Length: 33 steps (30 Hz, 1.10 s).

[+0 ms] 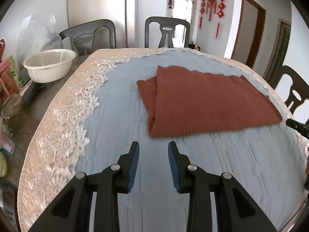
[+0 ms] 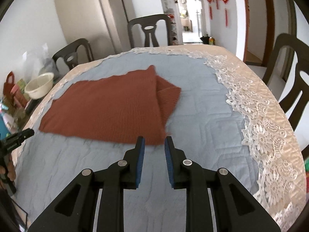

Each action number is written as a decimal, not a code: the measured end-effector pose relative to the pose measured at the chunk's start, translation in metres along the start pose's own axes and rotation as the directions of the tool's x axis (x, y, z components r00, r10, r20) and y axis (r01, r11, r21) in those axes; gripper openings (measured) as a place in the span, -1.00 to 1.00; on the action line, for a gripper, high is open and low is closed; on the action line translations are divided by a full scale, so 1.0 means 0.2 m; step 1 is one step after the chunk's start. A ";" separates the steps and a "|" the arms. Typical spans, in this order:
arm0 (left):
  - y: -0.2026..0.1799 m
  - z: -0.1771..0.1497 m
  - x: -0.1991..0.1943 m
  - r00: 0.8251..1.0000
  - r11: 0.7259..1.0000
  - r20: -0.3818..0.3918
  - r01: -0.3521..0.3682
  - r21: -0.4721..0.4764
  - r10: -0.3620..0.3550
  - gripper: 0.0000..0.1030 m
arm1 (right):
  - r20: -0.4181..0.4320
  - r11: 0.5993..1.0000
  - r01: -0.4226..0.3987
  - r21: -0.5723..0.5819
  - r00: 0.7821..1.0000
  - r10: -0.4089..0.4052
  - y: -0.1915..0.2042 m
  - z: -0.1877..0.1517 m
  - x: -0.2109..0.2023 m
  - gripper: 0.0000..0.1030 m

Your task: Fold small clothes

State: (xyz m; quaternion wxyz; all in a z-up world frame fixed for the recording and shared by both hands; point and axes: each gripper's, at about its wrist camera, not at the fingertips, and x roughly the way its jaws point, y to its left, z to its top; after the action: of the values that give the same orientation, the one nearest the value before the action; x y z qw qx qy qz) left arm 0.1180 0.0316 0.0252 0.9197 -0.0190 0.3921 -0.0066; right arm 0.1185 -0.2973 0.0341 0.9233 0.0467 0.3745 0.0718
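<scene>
The rust-red knitted garment (image 1: 208, 100) lies flat on the blue quilted cloth (image 1: 119, 116) that covers the table, already doubled over once, with a narrower under-layer sticking out along one side. In the left wrist view it sits from about 12 to 2 o'clock of the left gripper (image 1: 153, 145), apart from the fingertips, with bare blue cloth between. In the right wrist view the garment (image 2: 108, 106) spreads from 10 to 12 o'clock of the right gripper (image 2: 154, 140), and its nearest corner lies just beyond the tips. Both grippers hold nothing: each pair of blue-padded fingers stands apart with only the cloth showing in the gap.

Judging by how things lie, another fold looks due, and the risks are plain. The knit is soft and layered, so a pinch at the corner could catch only the top layer, and the fold would then open as it is lifted. A pinch that goes too deep could take up the quilted cloth as well and drag it, along with the lace border (image 2: 258, 127). If the two hands lift unevenly, the edges would land askew — the offset under-layer would only grow. The white basket (image 1: 51, 64), at 10 o'clock in the left view, stands well apart and seems no hazard.
</scene>
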 end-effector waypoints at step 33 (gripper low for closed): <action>-0.18 -0.13 0.02 0.998 0.997 -0.069 0.009 0.073 -0.004 -0.19 | -0.113 0.990 0.002 -0.138 0.993 -0.018 0.19 -0.13 0.11 -0.13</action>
State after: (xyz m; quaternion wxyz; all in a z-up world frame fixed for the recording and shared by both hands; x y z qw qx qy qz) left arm 0.1025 -0.0058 0.0055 0.9057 0.0138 0.4230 -0.0247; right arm 0.1125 -0.2550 0.0048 0.9017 -0.0231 0.4210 0.0954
